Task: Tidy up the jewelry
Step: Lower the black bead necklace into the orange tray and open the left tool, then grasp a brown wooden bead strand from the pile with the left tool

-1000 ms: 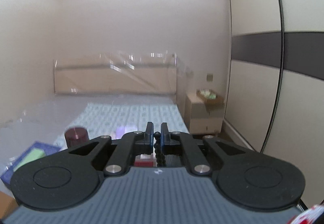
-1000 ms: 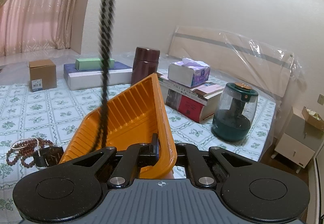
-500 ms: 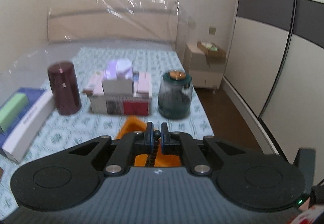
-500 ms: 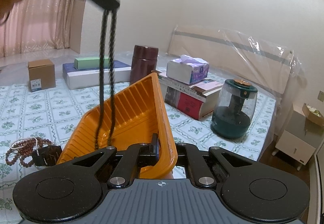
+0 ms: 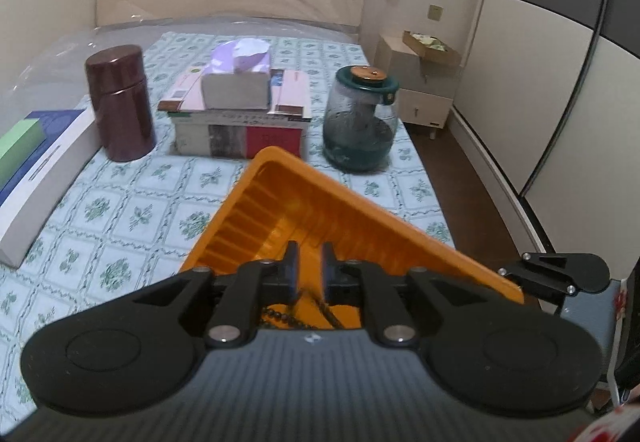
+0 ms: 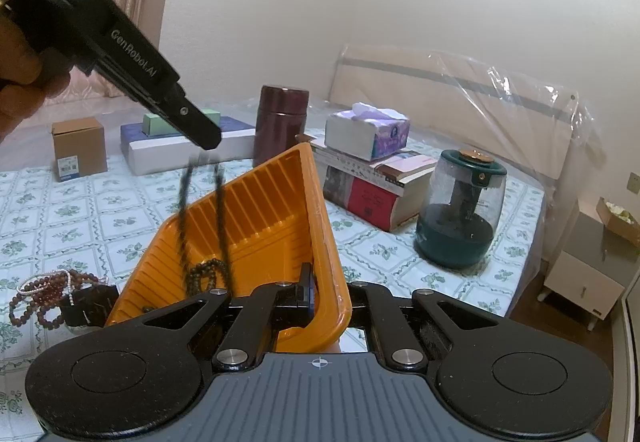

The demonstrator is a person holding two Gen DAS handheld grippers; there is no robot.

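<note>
My right gripper (image 6: 324,302) is shut on the near rim of a tilted orange tray (image 6: 312,202), one finger inside the wall and one outside. My left gripper (image 5: 307,262) points down into the same tray (image 5: 360,198). Its jaws are opening and no bead shows between the pads. In the right wrist view the left gripper (image 6: 204,138) hangs over the tray. The black bead necklace (image 6: 218,210) is a blurred loop just under its tip, its lower end coiled on the tray floor. Beads of the necklace (image 5: 280,316) show below the left fingers.
Reddish-brown bead bracelets (image 6: 48,290) and a black item (image 6: 90,302) lie on the patterned bedspread left of the tray. Behind it stand a maroon canister (image 6: 282,122), books under a tissue box (image 6: 366,134), a green jar (image 6: 460,210), a cardboard box (image 6: 78,148) and a long white box (image 6: 160,154).
The left gripper came down from high over the bed to just above the tray, bringing the necklace with it. Its jaws have parted. The right gripper and the tray have not moved.
</note>
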